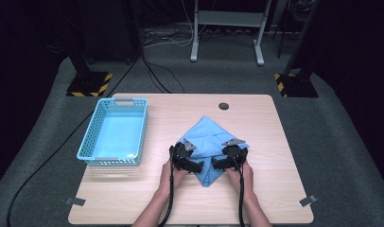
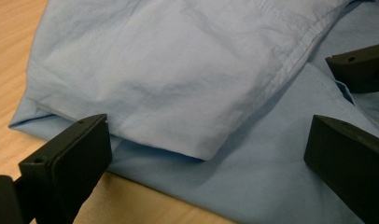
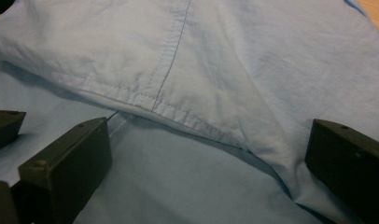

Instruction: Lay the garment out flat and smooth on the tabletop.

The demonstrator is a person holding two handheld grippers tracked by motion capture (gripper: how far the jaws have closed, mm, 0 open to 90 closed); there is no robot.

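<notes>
While both sets of jaws stand wide apart with nothing between them, I hold the left gripper [image 1: 188,158] and the right gripper [image 1: 229,157] low over the near part of the blue cloth [image 1: 207,144], just below the middle of the high frame. In the left gripper view, my jaws straddle a folded flap [image 2: 145,79] whose free corner droops toward the lower middle of the frame, with a flatter layer beneath it running to the bare wood at lower left. In the right gripper view, a stitched hem [image 3: 145,100] crosses from middle left toward lower right, and the other gripper's jaw tip pokes in at the left edge.

I judge that a fold or a lift is about to start. The risk I see is pinching the wrong layer: closing too deep would catch the flap and the sheet under it together, so the fold drags instead of turning over. Uneven grips could also skew the cloth on the surface [image 1: 133,198]. The two grippers sit near each other and may collide. The blue basket [image 1: 115,132] waits well apart at the left.
</notes>
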